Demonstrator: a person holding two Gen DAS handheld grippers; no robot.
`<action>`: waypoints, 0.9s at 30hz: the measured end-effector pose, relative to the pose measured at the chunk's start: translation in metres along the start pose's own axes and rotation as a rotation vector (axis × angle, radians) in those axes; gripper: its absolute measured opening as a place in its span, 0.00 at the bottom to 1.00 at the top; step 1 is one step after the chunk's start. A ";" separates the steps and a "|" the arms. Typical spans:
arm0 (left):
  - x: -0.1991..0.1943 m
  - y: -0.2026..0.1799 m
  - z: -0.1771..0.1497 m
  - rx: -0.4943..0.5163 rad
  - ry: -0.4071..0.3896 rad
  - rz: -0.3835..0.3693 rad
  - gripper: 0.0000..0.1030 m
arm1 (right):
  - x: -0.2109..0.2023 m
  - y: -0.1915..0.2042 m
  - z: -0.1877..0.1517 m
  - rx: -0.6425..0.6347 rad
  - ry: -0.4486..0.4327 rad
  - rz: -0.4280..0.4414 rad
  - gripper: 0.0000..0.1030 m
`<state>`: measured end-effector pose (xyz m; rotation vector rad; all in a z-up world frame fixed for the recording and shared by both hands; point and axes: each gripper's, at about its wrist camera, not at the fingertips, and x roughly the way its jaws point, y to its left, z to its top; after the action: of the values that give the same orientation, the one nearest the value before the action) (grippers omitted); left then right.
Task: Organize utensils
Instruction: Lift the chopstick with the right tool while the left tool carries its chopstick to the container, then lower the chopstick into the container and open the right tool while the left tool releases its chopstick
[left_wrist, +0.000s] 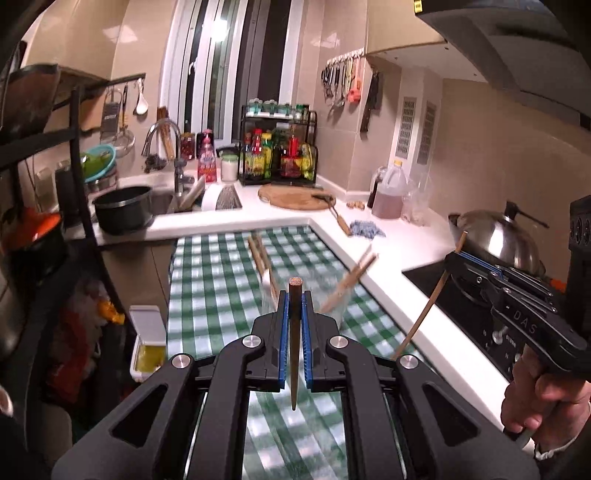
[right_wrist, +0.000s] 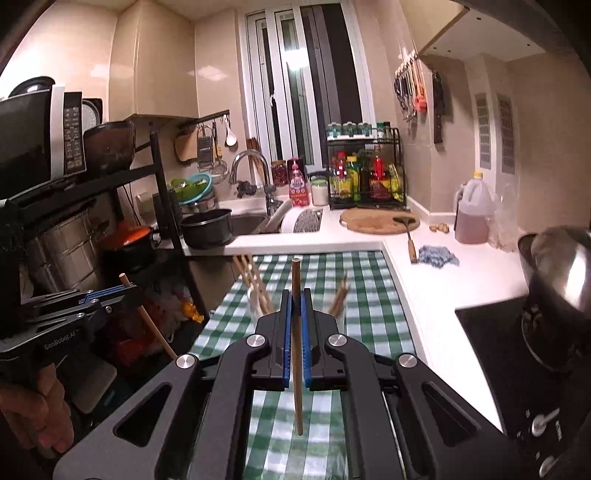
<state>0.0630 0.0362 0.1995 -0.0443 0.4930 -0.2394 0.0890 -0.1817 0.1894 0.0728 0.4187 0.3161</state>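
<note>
Chopsticks are mid-sort: the left gripper (left_wrist: 294, 295) is clamped on a dark chopstick (left_wrist: 294, 343), held upright above the green checked cloth (left_wrist: 214, 288), and the right gripper (right_wrist: 295, 306) is clamped on a paler chopstick (right_wrist: 296, 350). Two clear glasses beyond them already hold sticks (left_wrist: 349, 282). I'd judge this a carry; next, each tip must be lined up over its matching glass before release.

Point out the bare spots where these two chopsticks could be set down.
Free: the checked cloth right of the two glass holders, up to the white counter edge, and the counter strip between cloth and cooktop. Crowded: around the sink, and the corner with cutting board, rag and oil jug.
</note>
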 end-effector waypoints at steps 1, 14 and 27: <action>0.002 0.001 0.011 0.003 -0.013 0.003 0.06 | 0.003 0.000 0.010 -0.006 -0.013 -0.001 0.05; 0.039 0.013 0.093 -0.027 -0.146 -0.003 0.06 | 0.057 -0.007 0.098 0.002 -0.155 -0.014 0.05; 0.109 0.019 0.066 0.001 -0.024 0.021 0.06 | 0.126 -0.019 0.066 -0.014 -0.055 -0.019 0.05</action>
<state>0.1913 0.0274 0.2055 -0.0411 0.4689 -0.2185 0.2309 -0.1598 0.1980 0.0635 0.3625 0.2976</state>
